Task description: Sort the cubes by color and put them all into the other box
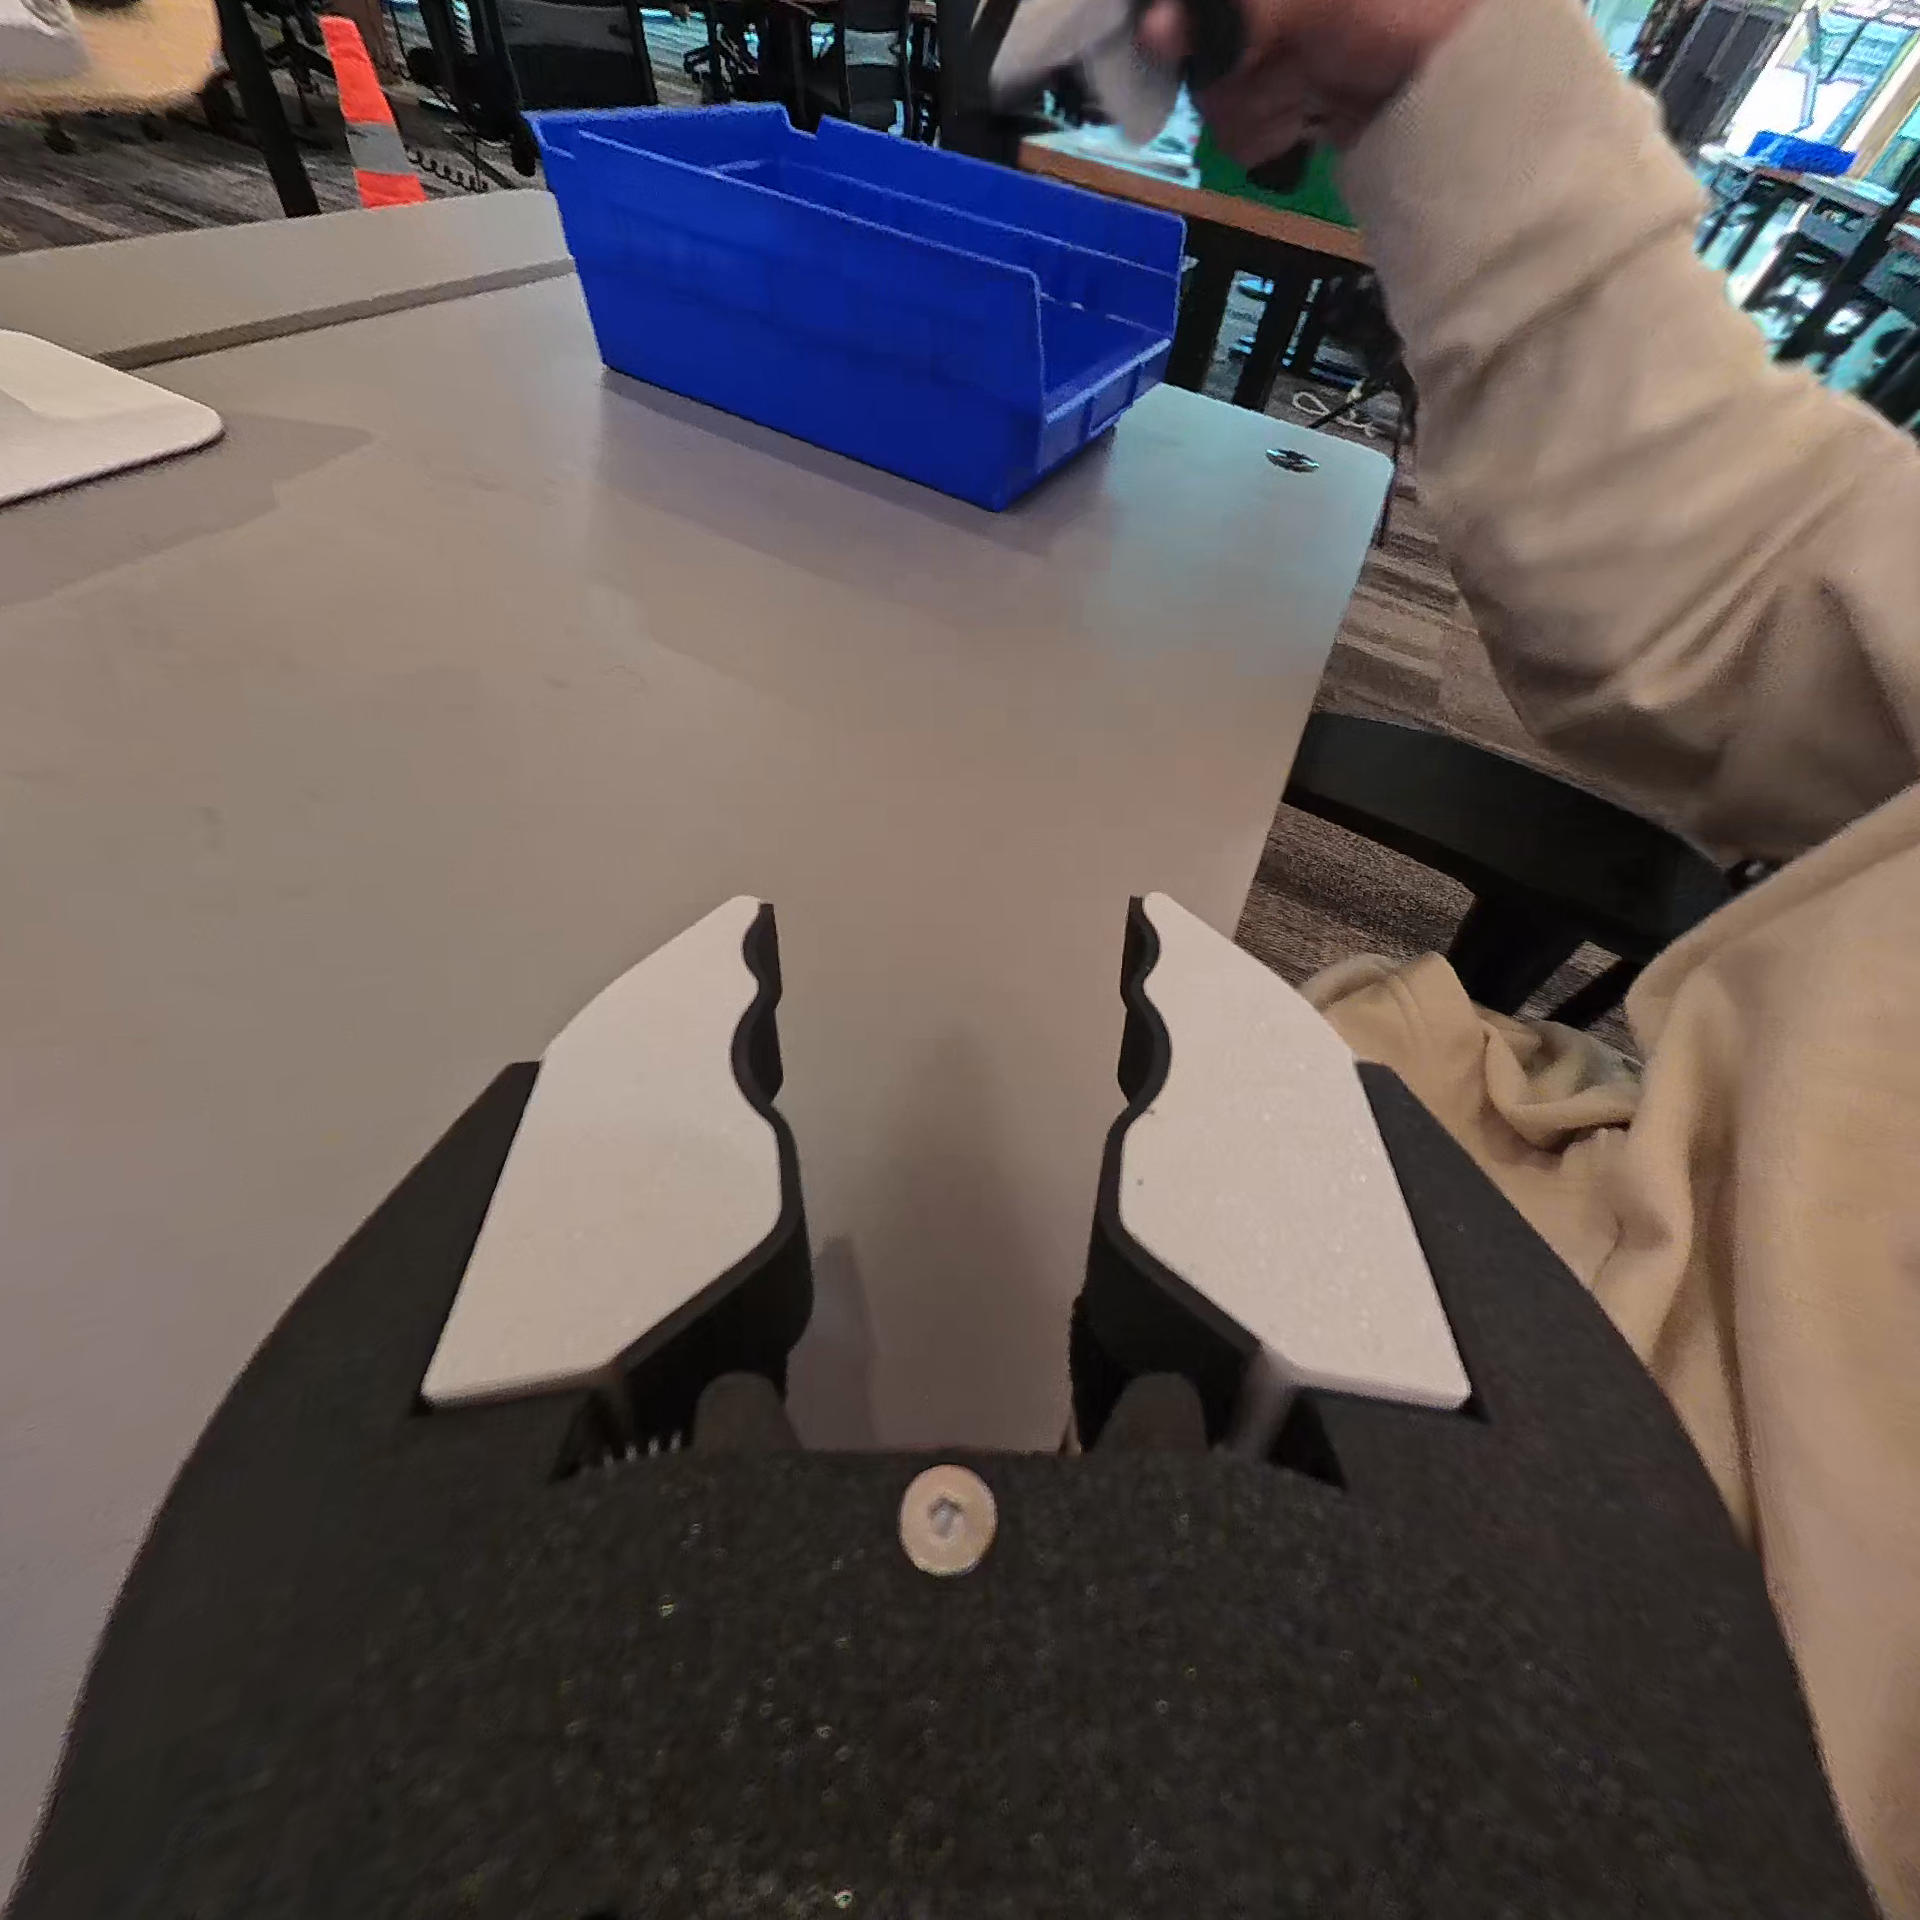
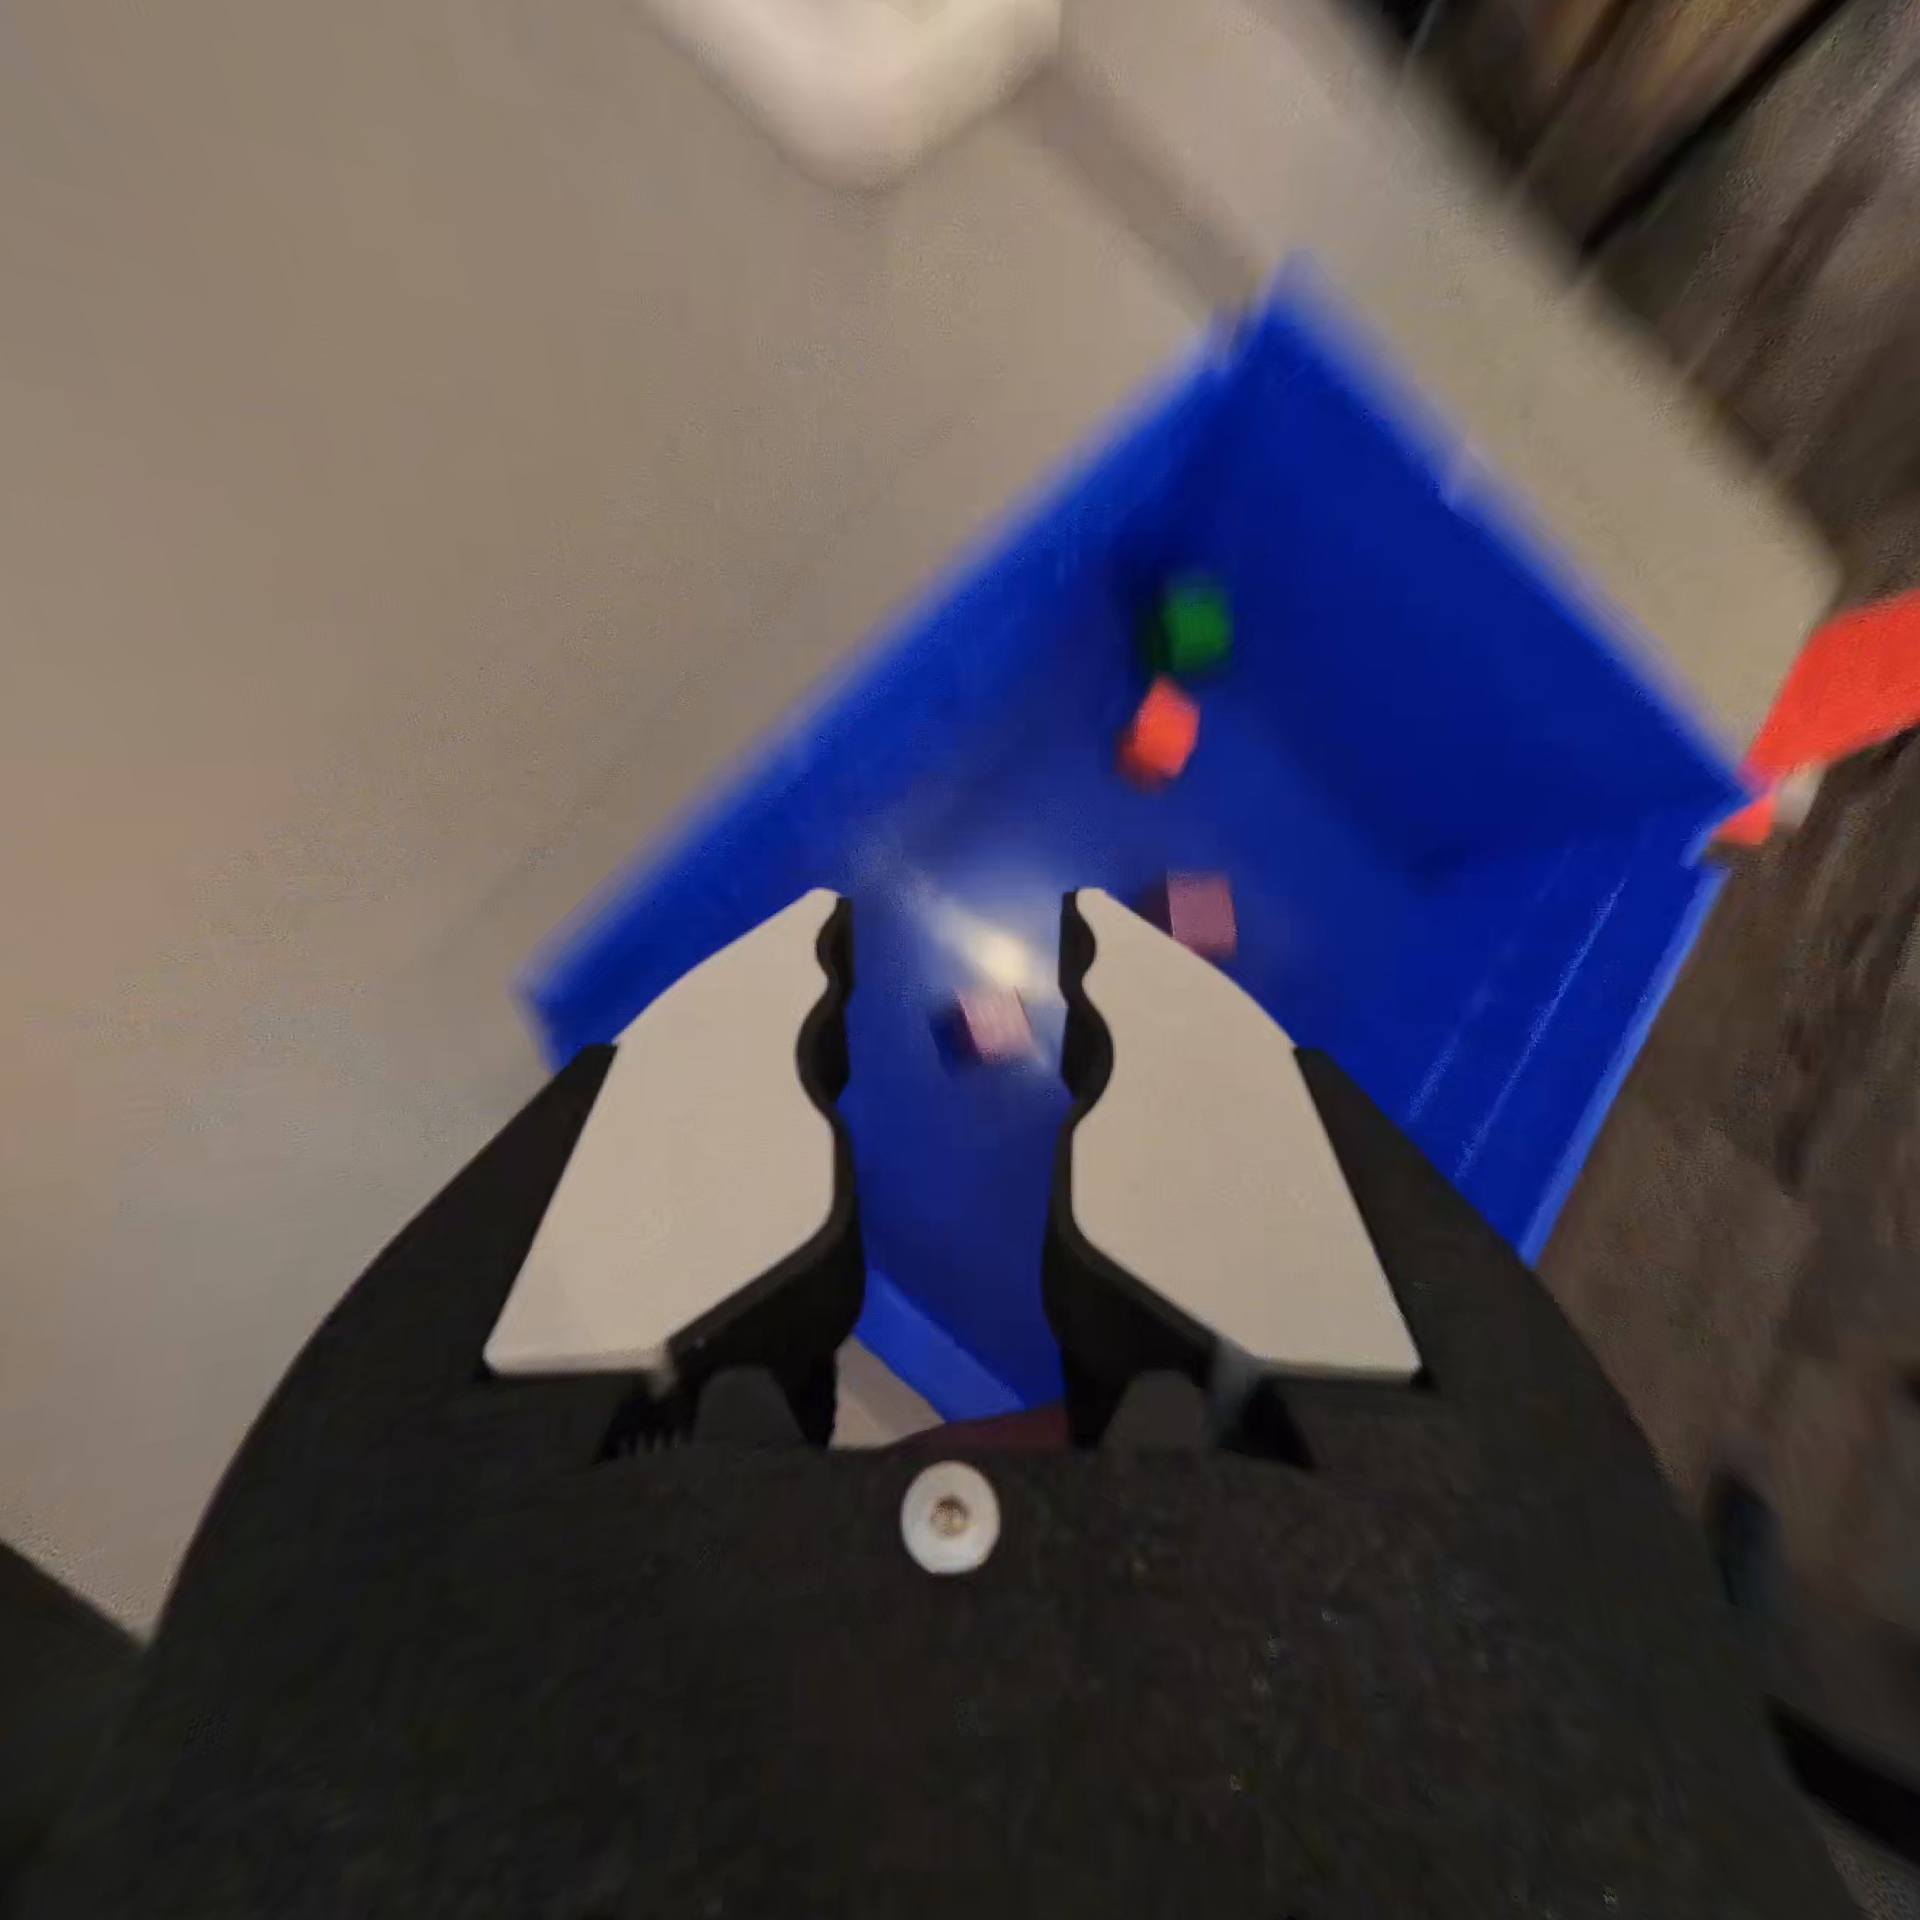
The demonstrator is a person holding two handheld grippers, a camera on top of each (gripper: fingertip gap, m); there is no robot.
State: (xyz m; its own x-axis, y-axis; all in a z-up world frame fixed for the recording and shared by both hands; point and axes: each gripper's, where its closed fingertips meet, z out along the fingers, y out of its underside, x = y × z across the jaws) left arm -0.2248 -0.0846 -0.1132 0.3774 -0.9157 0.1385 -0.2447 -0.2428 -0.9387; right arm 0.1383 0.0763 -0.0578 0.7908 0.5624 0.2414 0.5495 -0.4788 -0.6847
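Left gripper jaws apart, empty, low over the grey desk. Right gripper jaws apart, empty, above the blue plastic box at the desk's corner; blurred green cube, red cube, two purple cubes inside.

We hold our left gripper low and level, jaws spread wide with nothing between them. Our right arm, in a cream sleeve, reaches up and forward, the hand gripping its tool high at the top of the left wrist view. Our right gripper tilts steeply downward, jaws parted and empty; that view is blurred.
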